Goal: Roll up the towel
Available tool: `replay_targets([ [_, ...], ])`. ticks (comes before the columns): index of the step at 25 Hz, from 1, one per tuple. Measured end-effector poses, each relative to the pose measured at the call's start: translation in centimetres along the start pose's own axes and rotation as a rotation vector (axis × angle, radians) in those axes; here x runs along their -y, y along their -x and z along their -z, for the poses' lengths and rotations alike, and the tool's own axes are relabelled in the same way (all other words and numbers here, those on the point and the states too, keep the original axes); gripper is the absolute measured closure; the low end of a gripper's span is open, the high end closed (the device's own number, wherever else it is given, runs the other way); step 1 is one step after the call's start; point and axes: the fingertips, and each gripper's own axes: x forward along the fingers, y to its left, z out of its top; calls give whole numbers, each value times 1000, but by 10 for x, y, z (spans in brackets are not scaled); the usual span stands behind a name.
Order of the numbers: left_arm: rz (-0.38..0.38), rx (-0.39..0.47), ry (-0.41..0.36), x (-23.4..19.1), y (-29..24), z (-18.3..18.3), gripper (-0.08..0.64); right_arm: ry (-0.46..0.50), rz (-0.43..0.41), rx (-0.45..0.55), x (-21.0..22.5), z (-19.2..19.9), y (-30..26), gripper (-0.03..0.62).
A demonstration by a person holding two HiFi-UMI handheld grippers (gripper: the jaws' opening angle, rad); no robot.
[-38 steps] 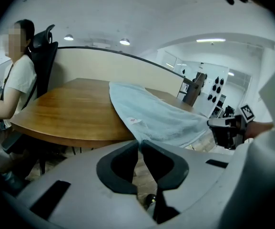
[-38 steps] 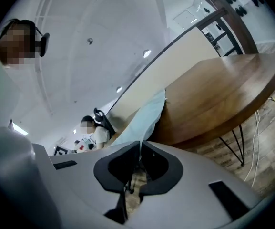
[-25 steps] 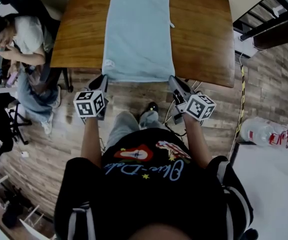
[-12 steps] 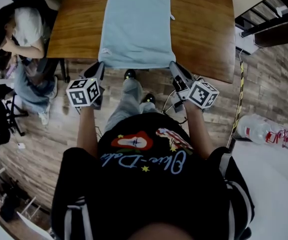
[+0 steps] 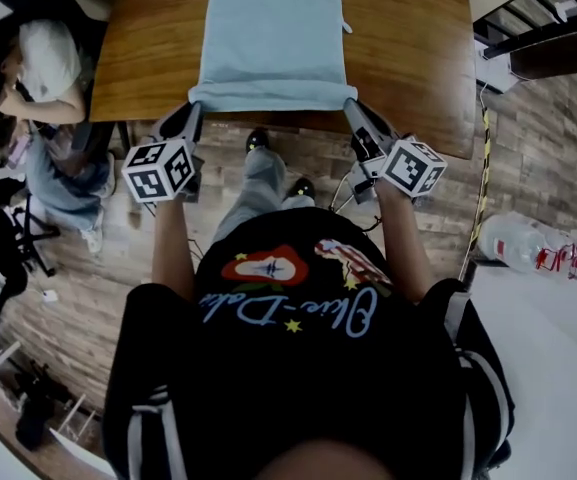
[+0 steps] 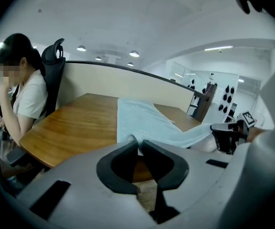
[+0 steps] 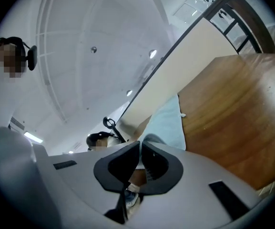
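Head view: a pale blue rectangular cloth towel (image 5: 273, 28) lies lengthwise down the middle of the brown wooden surface (image 5: 138, 58), with its near end at the surface's near edge.
Left gripper (image 5: 190, 118): fingers pinched together on the towel's near left corner.
Right gripper (image 5: 352, 110): fingers pinched together on the towel's near right corner.
Near hem: lifted just off the surface and stretched between both grippers.

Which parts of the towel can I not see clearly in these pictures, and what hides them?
- Head view: the far end of the towel is cut off by the picture's top edge.
- Head view: the small tag on its side is too small to read.
- Right gripper view: the corner pinched in the right tool is mostly hidden by the tool's own body.
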Motion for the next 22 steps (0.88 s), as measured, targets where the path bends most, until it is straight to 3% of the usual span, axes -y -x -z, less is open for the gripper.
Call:
replay_targets([
  [4,19,-7,-50,-6,-17,-12,525,4,29,3,7,-8,-12,580],
  [8,39,-10,-49,-14,-35,-24,525,4,49,5,13,-19,-26,580],
  [14,37,-32,-96,-28,-60,-26,525,69,85,-40,21,-20,-46,580],
  [22,22,-197,-305,-34,-79,7,525,111,160,-138,46,4,-54,578],
])
